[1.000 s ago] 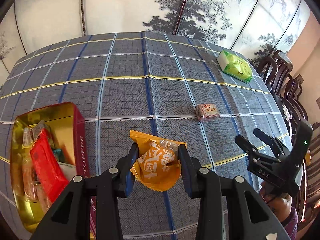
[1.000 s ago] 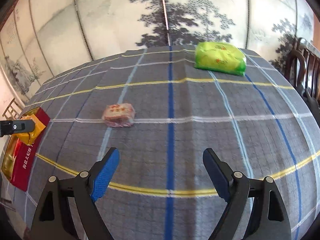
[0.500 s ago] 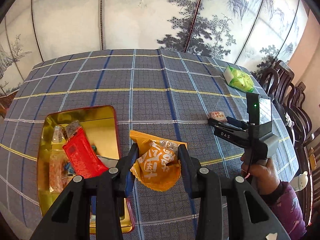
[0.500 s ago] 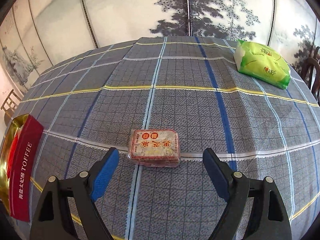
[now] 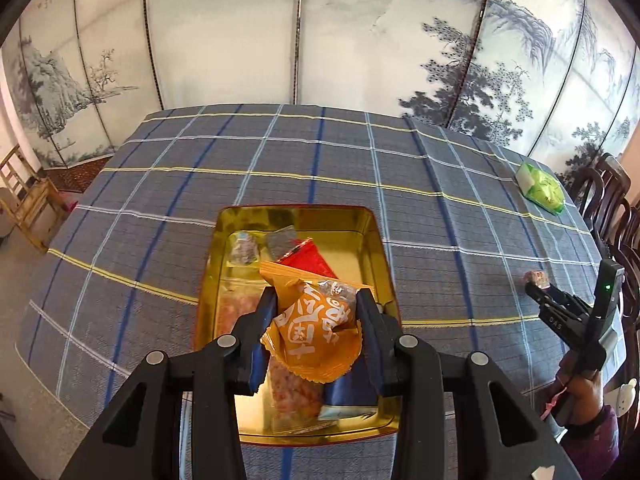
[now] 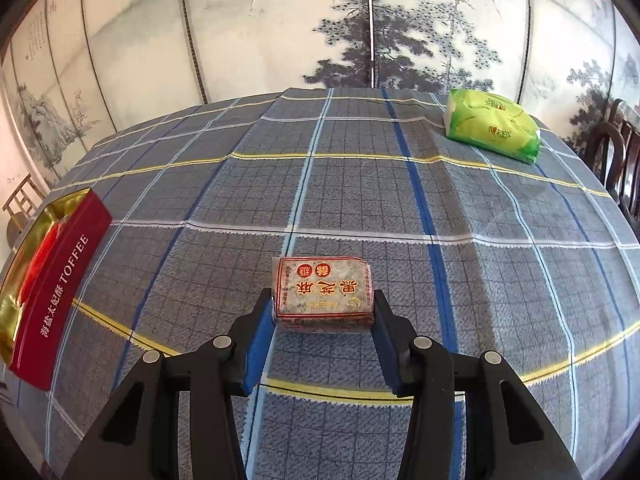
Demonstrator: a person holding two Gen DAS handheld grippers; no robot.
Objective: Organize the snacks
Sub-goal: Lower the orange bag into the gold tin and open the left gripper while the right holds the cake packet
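My left gripper [image 5: 316, 312] is shut on an orange snack packet [image 5: 316, 328] and holds it over the gold toffee tin [image 5: 372, 236], which holds a red packet [image 5: 308, 260] and several other snacks. My right gripper [image 6: 324, 308] has closed around a small brown sesame-cake packet [image 6: 324, 292] lying on the checked tablecloth; both pads touch its sides. In the left wrist view the right gripper [image 5: 538, 284] shows at the far right with that packet [image 5: 536, 278] at its tips. The tin [image 6: 60, 276] lies at the left of the right wrist view.
A green tissue pack [image 6: 492, 130] lies at the table's far right; it also shows in the left wrist view [image 5: 542, 192]. Dark wooden chairs [image 5: 612, 200] stand along the right edge. A painted folding screen [image 5: 320, 40] stands behind the table. A wooden chair [image 5: 28, 208] stands at left.
My left gripper carried the orange packet leftward until it hangs over the tin. My right gripper moved up to the sesame-cake packet and closed on it.
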